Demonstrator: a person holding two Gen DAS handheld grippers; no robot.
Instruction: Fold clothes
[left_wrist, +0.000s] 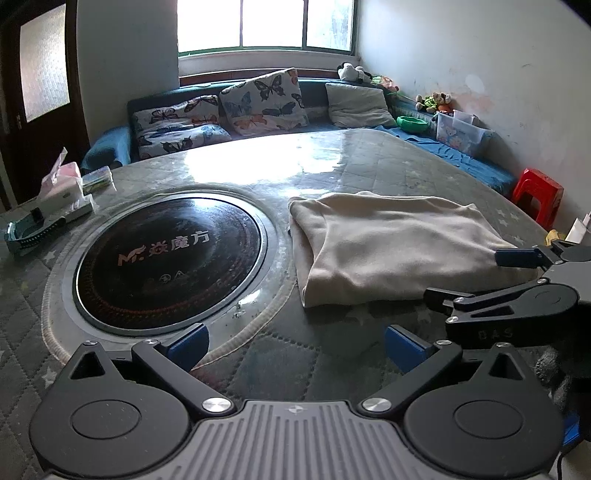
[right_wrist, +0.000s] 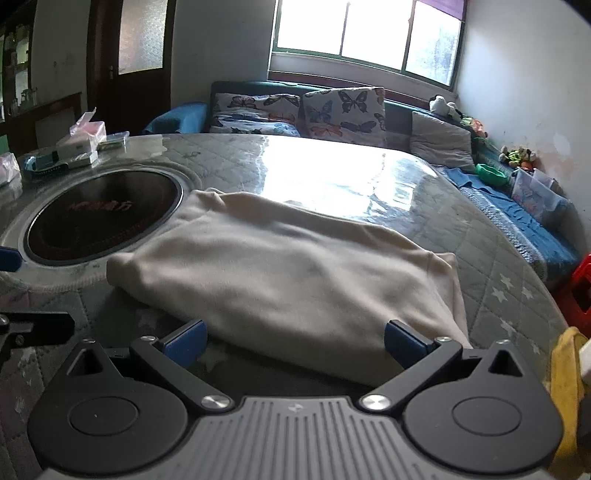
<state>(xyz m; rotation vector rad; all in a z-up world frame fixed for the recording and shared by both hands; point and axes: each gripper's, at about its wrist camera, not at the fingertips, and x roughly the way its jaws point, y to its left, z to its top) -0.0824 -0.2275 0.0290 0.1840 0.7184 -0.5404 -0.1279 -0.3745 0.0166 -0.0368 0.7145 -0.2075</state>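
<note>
Quilted table (left_wrist: 369, 162), inset black cooktop (left_wrist: 170, 254), folded cream garment (right_wrist: 280, 273), butterfly cushions (left_wrist: 264, 101)

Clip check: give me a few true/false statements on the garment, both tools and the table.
1. The folded cream fleece garment lies on the round quilt-covered table. True.
2. The left tool is shut on the garment. False: it is open over bare table.
3. The right tool is open, its tips at the garment's near edge. True.
4. The black round induction cooktop is covered by the garment. False: it lies bare beside it.
</note>
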